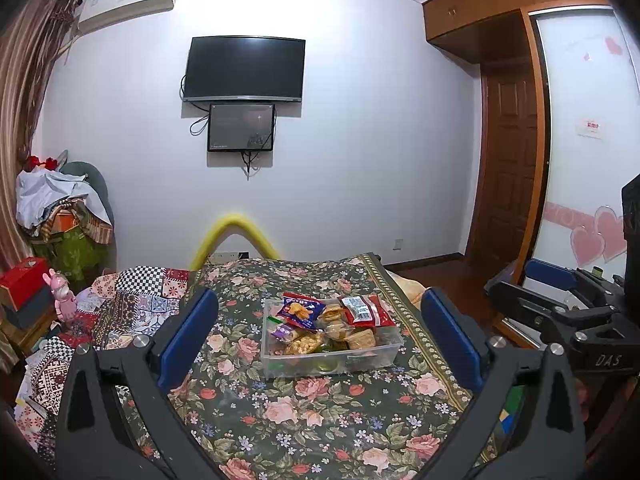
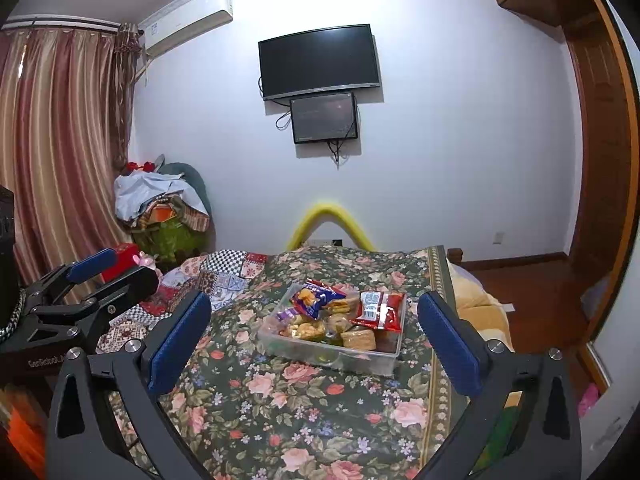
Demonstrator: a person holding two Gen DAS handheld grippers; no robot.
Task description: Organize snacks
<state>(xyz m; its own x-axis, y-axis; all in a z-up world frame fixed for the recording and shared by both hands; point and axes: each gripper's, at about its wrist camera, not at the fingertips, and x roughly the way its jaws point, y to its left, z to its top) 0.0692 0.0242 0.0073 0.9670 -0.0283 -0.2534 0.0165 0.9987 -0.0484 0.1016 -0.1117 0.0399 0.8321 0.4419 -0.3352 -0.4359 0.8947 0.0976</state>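
A clear plastic box (image 1: 390,350) (image 2: 386,360) full of snacks stands on the floral cloth. On top lie a blue chip packet (image 1: 300,310) (image 2: 316,298) and a red packet (image 1: 366,311) (image 2: 380,311), with several biscuit packs beneath. My left gripper (image 1: 320,338) is open and empty, held above the cloth short of the box. My right gripper (image 2: 316,338) is open and empty, also short of the box. Each gripper shows at the other view's edge, the right one (image 1: 560,300) and the left one (image 2: 80,292).
The floral cloth (image 1: 304,420) (image 2: 288,412) covers a bed. A patchwork quilt (image 1: 132,300) lies to the left. A cluttered pile (image 1: 60,216) and a red box (image 1: 22,280) stand at far left. A yellow foam arch (image 1: 234,236) rises behind the bed.
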